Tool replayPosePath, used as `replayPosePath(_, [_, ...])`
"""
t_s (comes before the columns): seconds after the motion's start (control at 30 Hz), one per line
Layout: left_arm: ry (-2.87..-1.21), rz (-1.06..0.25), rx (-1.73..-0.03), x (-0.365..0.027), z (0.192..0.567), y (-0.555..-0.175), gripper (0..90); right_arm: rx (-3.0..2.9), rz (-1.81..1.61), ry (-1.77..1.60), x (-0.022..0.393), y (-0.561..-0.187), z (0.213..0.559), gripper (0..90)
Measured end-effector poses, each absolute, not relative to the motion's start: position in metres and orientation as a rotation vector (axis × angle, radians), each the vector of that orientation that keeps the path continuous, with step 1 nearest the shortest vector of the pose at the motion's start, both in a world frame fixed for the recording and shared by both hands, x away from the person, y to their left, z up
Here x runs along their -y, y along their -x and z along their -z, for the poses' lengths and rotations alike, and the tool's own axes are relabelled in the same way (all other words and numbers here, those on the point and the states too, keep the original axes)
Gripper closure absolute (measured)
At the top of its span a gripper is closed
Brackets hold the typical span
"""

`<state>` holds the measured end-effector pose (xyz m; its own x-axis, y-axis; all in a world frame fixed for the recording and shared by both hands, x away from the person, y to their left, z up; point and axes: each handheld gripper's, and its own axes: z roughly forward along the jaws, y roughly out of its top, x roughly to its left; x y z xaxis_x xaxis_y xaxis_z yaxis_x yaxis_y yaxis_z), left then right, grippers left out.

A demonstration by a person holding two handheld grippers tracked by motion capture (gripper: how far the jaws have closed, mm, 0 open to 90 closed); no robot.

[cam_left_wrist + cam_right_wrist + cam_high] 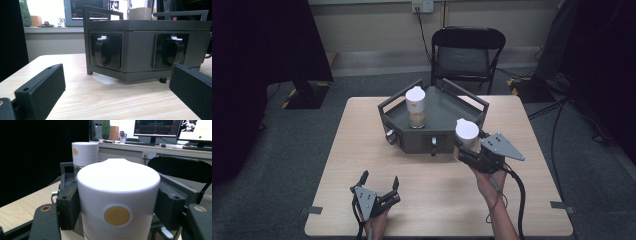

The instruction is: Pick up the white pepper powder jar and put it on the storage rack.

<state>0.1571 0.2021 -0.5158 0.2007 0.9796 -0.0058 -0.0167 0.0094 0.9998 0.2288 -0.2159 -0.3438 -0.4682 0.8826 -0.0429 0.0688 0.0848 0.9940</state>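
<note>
My right gripper (468, 146) is shut on a white-capped jar (467, 134), held upright in the air just right of the dark grey tray's front corner. Its white lid with a yellow dot (117, 195) sits squeezed between my two black pads (68, 205) in the right gripper view. A second white-capped jar (416, 106) with tan contents stands upright inside the dark grey tray (447, 111); it appears behind the held one as well (85, 153). My left gripper (379, 180) rests open low on the table near the front edge, its jaws wide apart and empty, facing the tray's front (147, 50).
The tray's front faces carry two black knobs with white tips (106, 51) (172, 50). A black folding chair (467, 52) stands beyond the table's far edge. Bare light wood tabletop (362, 145) lies left of the tray.
</note>
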Motion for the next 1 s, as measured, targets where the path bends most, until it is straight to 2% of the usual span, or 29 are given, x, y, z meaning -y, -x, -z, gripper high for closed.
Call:
replayPosePath(0.6, [-1.280, -1.062, -1.050, -0.202, 0.516, -0.157, 0.0, -1.649, -1.432, -0.976, 0.193, -0.273, 0.309, 30.5])
replayPosePath(1.0, [-1.280, -1.062, -1.050, -0.202, 0.516, -0.157, 0.0, -1.637, -1.392, -0.995, 0.172, -0.302, 0.300, 30.5])
